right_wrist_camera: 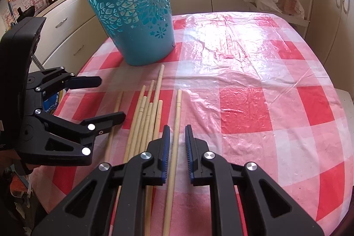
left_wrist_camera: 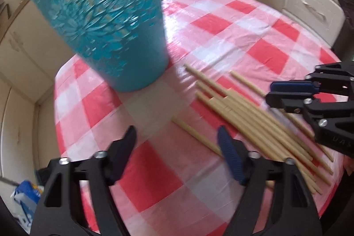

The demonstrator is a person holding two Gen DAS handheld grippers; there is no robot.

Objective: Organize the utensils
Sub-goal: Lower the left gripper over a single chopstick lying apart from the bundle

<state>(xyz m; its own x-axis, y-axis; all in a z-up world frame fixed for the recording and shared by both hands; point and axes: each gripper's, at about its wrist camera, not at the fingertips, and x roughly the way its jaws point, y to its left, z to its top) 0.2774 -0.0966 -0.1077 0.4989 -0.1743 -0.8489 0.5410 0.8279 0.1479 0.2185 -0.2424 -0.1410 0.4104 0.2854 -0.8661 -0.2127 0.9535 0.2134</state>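
1. Bamboo chopsticks (right_wrist_camera: 152, 116) lie on the checked tablecloth (right_wrist_camera: 243, 112), long axes pointing toward the teal basket (right_wrist_camera: 132, 14).
2. The right gripper (right_wrist_camera: 177, 132) straddles the rightmost chopstick (right_wrist_camera: 177, 125), jaws slightly parted, not clamped.
3. The left gripper (left_wrist_camera: 177, 136) hangs wide open, farther off.

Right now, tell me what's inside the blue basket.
Unknown. The basket stands upright and neither camera looks over its rim. Its cutouts show only pale patches. The chopsticks lie outside on the tablecloth.

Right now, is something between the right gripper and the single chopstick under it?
Nothing visible. The right gripper is open and straddles the lone chopstick; the other chopsticks lie beside it, to the left.
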